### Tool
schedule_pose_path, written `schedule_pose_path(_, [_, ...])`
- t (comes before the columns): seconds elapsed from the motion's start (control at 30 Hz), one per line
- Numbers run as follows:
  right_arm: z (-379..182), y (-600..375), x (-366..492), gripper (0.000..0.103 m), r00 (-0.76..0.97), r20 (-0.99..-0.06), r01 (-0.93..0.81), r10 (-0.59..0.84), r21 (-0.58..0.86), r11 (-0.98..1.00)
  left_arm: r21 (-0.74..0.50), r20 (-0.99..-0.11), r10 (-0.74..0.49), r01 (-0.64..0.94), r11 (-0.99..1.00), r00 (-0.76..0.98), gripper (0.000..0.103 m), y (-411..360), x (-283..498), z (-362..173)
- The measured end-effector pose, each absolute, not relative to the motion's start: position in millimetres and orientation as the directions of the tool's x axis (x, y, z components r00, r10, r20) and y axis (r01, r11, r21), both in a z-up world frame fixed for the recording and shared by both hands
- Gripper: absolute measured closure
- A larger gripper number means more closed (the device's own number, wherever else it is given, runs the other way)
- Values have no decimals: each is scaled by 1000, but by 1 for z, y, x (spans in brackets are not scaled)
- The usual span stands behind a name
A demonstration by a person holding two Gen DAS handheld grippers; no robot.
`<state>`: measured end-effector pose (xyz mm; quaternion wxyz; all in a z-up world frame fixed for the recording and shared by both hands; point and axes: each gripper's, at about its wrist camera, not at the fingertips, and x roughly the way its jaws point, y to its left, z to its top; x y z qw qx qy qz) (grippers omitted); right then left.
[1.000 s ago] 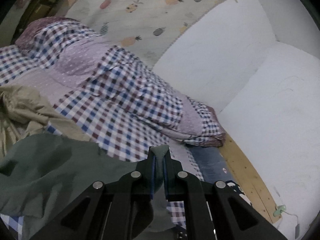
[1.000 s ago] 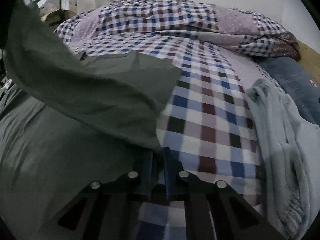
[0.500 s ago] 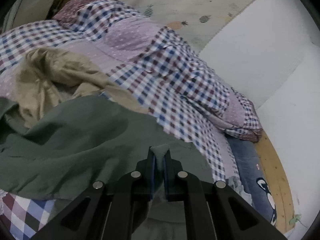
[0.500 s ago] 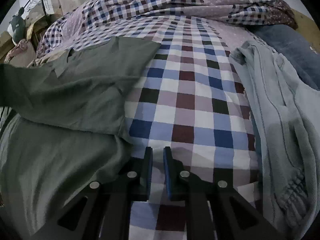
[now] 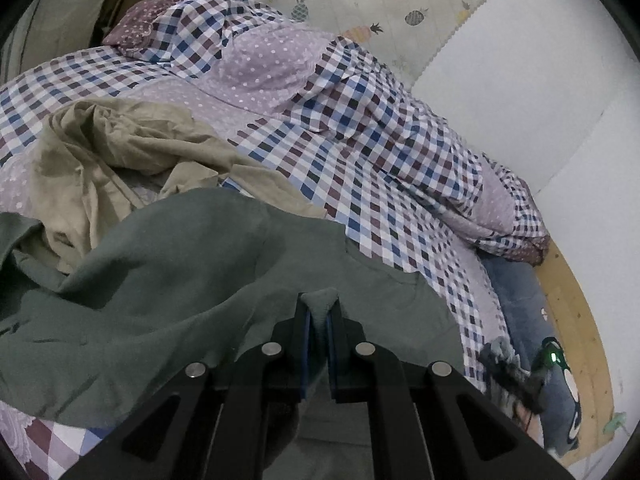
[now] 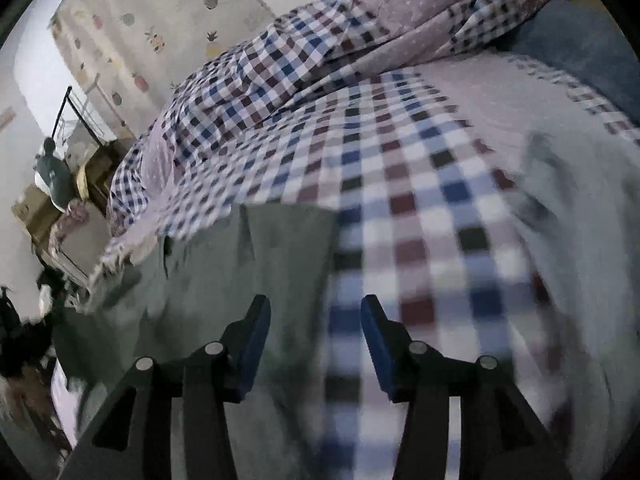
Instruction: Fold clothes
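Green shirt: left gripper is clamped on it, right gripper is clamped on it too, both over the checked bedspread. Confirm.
Wrong about the right gripper: the right wrist view shows its jaws apart, just opened, holding nothing. The left gripper is clamped on the green shirt, over the checked bedspread.

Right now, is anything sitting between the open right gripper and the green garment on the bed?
Nothing visible. The right gripper, whose jaws have just been opening, hangs empty directly over the green garment and the checked bedsheet. The light blue garment lies off to its right, though this view is blurred.
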<state>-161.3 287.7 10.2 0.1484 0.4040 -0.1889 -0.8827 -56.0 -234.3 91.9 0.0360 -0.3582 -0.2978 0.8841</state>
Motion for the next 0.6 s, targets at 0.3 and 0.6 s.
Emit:
schedule_pose_path(0.3, [-25, 270, -256, 54, -550, -712, 92, -437, 469, -879, -521, -636, 273, 140, -842, -722, 97, -238, -69, 79])
schedule_pose_path(0.6, [-2, 288, -253, 103, -664, -633, 117, -399, 439, -891, -474, -647, 245, 130, -871, -722, 98, -237, -87, 72])
